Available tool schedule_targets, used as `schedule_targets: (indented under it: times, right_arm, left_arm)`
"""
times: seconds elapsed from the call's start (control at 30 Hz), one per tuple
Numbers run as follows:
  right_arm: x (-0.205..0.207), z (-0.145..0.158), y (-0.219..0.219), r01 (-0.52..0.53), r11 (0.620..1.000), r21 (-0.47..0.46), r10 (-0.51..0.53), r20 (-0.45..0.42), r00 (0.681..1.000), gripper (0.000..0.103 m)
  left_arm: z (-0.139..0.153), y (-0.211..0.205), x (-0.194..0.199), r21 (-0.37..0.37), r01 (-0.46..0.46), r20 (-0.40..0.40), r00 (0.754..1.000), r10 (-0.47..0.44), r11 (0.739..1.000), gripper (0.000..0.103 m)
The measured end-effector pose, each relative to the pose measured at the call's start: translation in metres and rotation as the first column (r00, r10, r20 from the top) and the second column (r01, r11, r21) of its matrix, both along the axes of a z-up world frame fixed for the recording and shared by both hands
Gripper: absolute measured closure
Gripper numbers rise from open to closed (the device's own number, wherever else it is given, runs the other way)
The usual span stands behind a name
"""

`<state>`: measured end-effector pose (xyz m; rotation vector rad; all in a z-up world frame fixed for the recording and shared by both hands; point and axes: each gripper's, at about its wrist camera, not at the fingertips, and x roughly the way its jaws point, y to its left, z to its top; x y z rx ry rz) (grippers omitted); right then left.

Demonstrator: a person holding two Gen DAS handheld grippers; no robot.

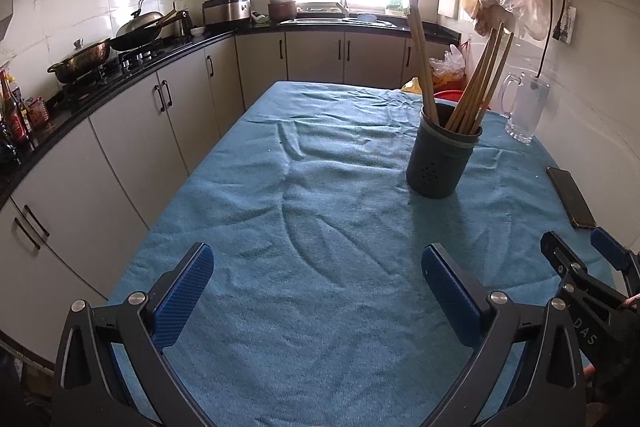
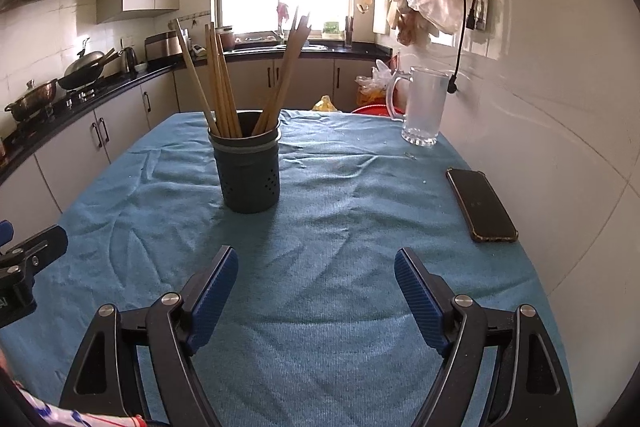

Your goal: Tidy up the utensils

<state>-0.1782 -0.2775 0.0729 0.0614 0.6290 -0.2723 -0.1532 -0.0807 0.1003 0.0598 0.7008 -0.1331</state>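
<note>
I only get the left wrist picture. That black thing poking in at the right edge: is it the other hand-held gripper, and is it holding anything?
Observer: Yes. The right wrist view shows the right hand-held gripper wide open, with nothing between its fingers.
Operator: And the dark slab cut off at my edge?
Observer: A phone. It is seen whole there, lying flat on the blue cloth with its screen dark, well apart from the glass mug.
Operator: Any sign of the person?
Observer: Only a bit of patterned fabric, white with red and blue, at the bottom left corner; likely a sleeve.
</note>
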Motion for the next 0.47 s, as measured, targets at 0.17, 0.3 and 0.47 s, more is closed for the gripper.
schedule_targets:
  times: [0.17, 0.3, 0.47]
  right_arm:
    - [0.004, -0.001, -0.005, 0.004, 1.0, 0.003, -0.004, 0.002, 1.0, 0.018]
    - [0.011, -0.008, -0.008, 0.001, 1.0, 0.01, 0.0, -0.024, 1.0, 0.017]
    - [0.02, -0.018, -0.011, -0.012, 1.0, 0.023, 0.014, -0.061, 0.998, 0.017]
  left_arm:
    - [-0.004, -0.006, 0.003, 0.018, 0.006, -0.002, 1.0, -0.006, 1.0, 0.0]
    - [-0.009, -0.009, 0.009, 0.022, 0.013, -0.024, 1.0, -0.013, 1.0, 0.0]
    - [-0.018, -0.013, 0.02, 0.024, 0.028, -0.064, 0.998, -0.027, 0.999, 0.0]
